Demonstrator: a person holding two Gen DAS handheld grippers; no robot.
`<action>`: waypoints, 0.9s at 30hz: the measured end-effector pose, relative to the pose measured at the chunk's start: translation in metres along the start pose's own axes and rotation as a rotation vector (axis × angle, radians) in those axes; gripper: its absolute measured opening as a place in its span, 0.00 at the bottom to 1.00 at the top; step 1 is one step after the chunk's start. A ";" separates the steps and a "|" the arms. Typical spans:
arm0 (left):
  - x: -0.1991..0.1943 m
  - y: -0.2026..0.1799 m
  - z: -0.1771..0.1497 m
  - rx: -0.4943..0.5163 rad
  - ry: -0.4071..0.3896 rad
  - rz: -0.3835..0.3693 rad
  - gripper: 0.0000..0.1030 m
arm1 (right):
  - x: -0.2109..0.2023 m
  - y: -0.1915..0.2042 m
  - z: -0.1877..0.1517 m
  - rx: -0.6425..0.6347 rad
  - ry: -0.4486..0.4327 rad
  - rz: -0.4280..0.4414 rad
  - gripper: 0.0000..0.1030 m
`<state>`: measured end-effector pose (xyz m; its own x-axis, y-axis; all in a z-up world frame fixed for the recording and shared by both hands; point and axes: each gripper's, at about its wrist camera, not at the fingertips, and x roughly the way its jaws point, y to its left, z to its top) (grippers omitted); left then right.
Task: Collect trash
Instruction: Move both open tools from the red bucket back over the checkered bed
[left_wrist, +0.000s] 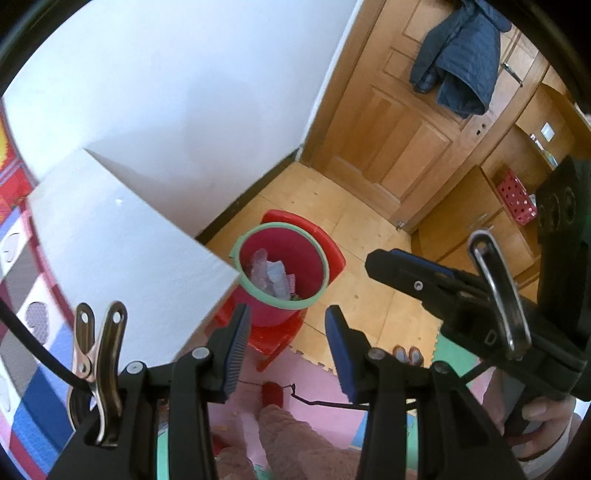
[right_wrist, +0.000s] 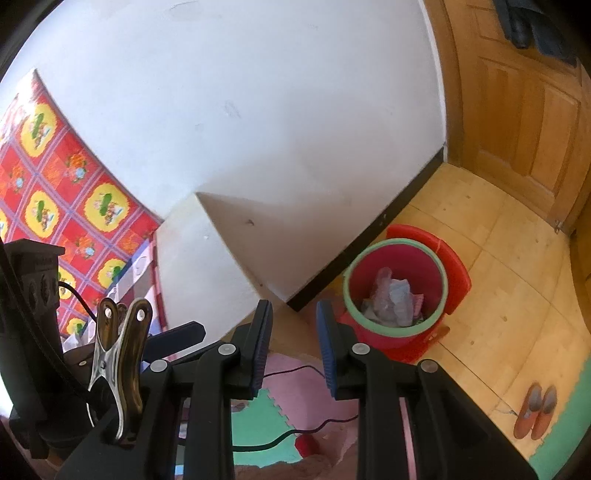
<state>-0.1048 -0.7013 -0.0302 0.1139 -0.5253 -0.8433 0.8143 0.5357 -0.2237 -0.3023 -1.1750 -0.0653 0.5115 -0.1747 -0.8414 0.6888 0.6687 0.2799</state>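
A red bucket (left_wrist: 282, 273) with a green rim stands on a red plastic stool (left_wrist: 332, 251) on the floor, beside the corner of a white table. Crumpled clear plastic and paper trash (left_wrist: 271, 275) lie inside it. My left gripper (left_wrist: 288, 332) hangs above and in front of the bucket, open, with nothing between its blue pads. In the right wrist view the bucket (right_wrist: 395, 291) is to the right of my right gripper (right_wrist: 293, 339), which stands narrowly open and empty. A hand (left_wrist: 539, 421) holds the right gripper's body at the right edge of the left wrist view.
A white table top (left_wrist: 122, 251) fills the left. A wooden door (left_wrist: 388, 122) with a dark jacket (left_wrist: 458, 55) stands behind the bucket. Slippers (right_wrist: 535, 410) lie on the wood floor. Pink and green foam mats (right_wrist: 258, 424) and a dark cable (right_wrist: 295, 432) lie below.
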 end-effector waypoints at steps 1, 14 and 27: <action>-0.004 0.002 -0.001 -0.003 -0.004 0.003 0.42 | -0.001 0.005 -0.001 -0.005 -0.002 0.003 0.25; -0.062 0.064 -0.031 -0.093 -0.042 0.038 0.42 | -0.002 0.083 -0.015 -0.096 -0.009 0.067 0.25; -0.099 0.108 -0.059 -0.176 -0.064 0.039 0.42 | 0.005 0.151 -0.031 -0.173 -0.001 0.109 0.25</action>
<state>-0.0617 -0.5527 0.0002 0.1841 -0.5402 -0.8212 0.6973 0.6606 -0.2782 -0.2120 -1.0522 -0.0414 0.5790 -0.0954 -0.8097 0.5308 0.7979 0.2856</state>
